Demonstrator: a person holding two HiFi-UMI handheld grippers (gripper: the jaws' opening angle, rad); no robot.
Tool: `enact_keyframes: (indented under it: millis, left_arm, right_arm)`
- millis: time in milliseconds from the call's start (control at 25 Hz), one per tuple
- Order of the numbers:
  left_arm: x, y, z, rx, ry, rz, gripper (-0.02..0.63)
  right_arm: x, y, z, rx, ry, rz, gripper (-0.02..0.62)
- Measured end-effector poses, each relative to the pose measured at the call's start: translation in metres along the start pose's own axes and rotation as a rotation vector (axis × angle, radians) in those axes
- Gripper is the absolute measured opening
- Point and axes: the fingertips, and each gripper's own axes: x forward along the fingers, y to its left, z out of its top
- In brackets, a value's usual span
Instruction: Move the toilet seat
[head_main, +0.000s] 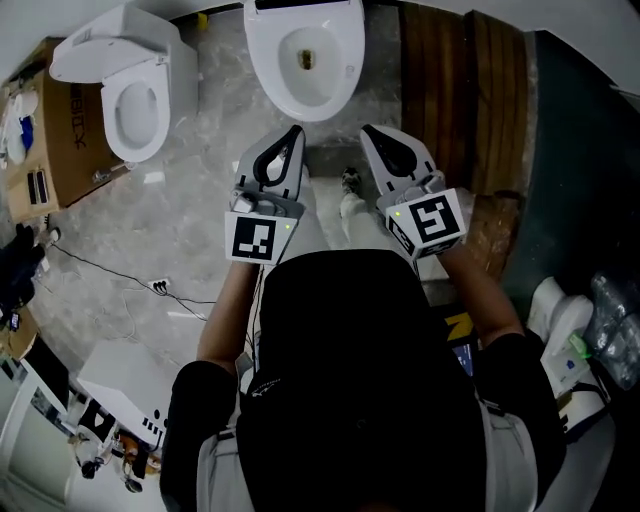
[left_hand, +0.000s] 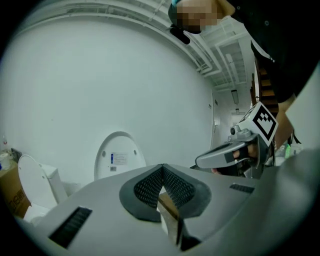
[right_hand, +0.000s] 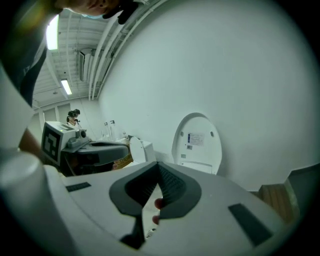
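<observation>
So the left hand-held gripper (head_main: 292, 132) and right hand-held gripper (head_main: 368, 132) are both pinched shut, empty. The seat (right_hand: 197, 142) stands raised just ahead of them. Looks like stiff, slick, lightish plastic, so I'd take its top edge.

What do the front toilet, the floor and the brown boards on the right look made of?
Front toilet: likely glazed ceramic, glossy white with smooth highlights. Floor: grey, veined, slightly shiny; marble or marble-look tile, cannot tell which. Boards: probably wood, dark brown, matte, with lengthwise grain lines.
</observation>
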Motion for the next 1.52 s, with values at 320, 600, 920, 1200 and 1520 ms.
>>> enact_keyframes:
  millis: [320,600,920,1200,1520]
  left_arm:
    - [0.032,0.022,-0.072,0.112,0.111,-0.108,0.009]
    - [0.061,0.034,-0.143,0.159,0.180,-0.143,0.011]
    - [0.101,0.045,-0.210,0.191,0.235,-0.197,0.011]
    - [0.121,0.053,-0.280,0.213,0.307,-0.228,0.011]
    - [0.144,0.058,-0.350,0.265,0.383,-0.297,0.012]
  right_arm:
    - [0.056,-0.028,-0.058,0.045,0.022,-0.016,0.014]
    - [0.090,-0.041,-0.132,0.073,0.115,-0.064,0.014]
    - [0.123,-0.062,-0.193,0.051,0.185,-0.046,0.014]
    - [0.160,-0.067,-0.251,-0.038,0.288,-0.011,0.014]
    - [0.195,-0.063,-0.310,-0.166,0.362,0.065,0.015]
